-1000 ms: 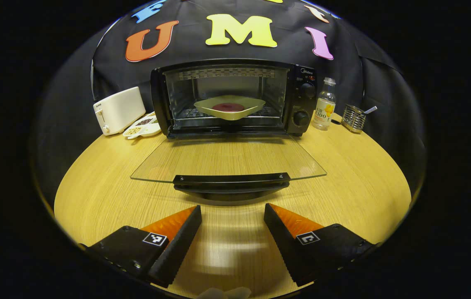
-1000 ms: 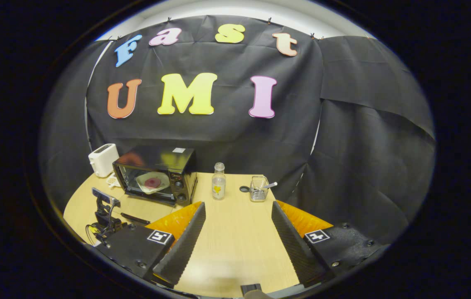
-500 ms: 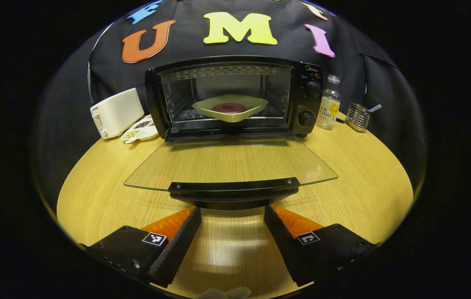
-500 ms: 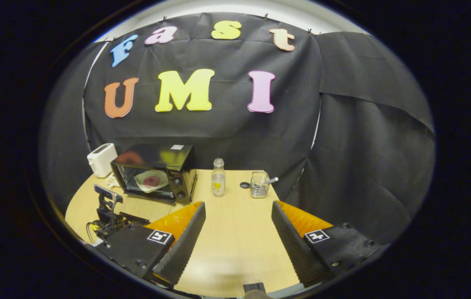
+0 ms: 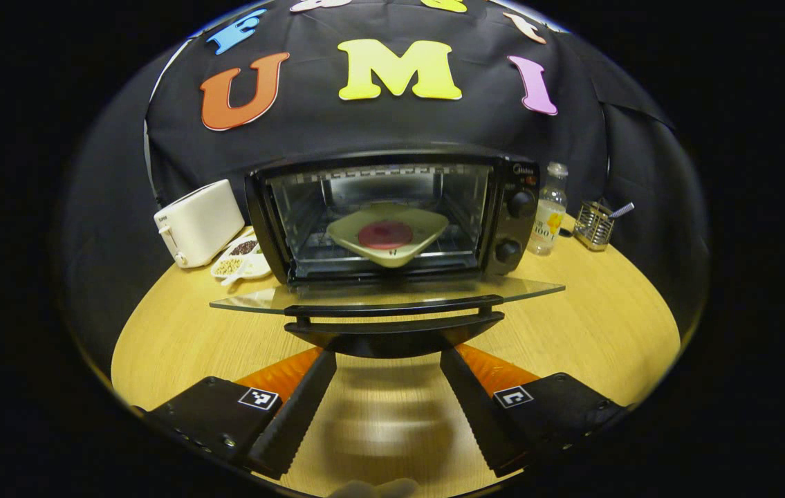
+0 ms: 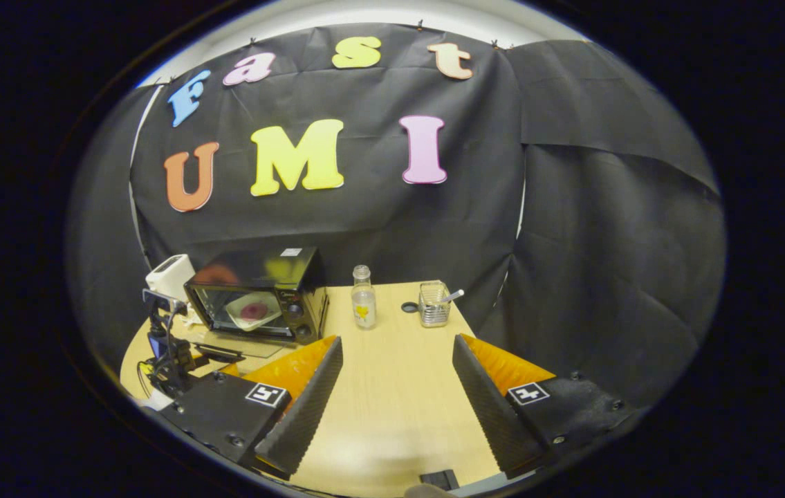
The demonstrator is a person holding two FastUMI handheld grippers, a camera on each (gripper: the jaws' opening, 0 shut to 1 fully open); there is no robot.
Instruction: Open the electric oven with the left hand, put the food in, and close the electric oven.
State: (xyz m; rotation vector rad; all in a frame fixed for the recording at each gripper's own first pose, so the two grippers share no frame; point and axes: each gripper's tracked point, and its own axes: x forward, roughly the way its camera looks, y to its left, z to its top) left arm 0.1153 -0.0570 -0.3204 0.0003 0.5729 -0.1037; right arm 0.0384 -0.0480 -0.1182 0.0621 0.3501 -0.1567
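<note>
The electric oven [image 5: 392, 214] stands at the back of the wooden counter [image 5: 593, 332], black, with two knobs on its right side. Its glass door [image 5: 392, 294] hangs partly raised, the dark handle [image 5: 392, 321] at its front edge. Inside, on the rack, sits a pale plate [image 5: 389, 235] with a round dark-red piece of food [image 5: 385, 235].

The left tool [image 5: 386, 360] is spread wide and grips nothing, its fingertips just below the handle. The right gripper view takes in the oven's top and the left tool from the side beside the door; the right tool [image 6: 395, 346] is also wide open and empty, above bare counter.

Half a second ago the door lay nearly flat; it is now tilted upward.
</note>
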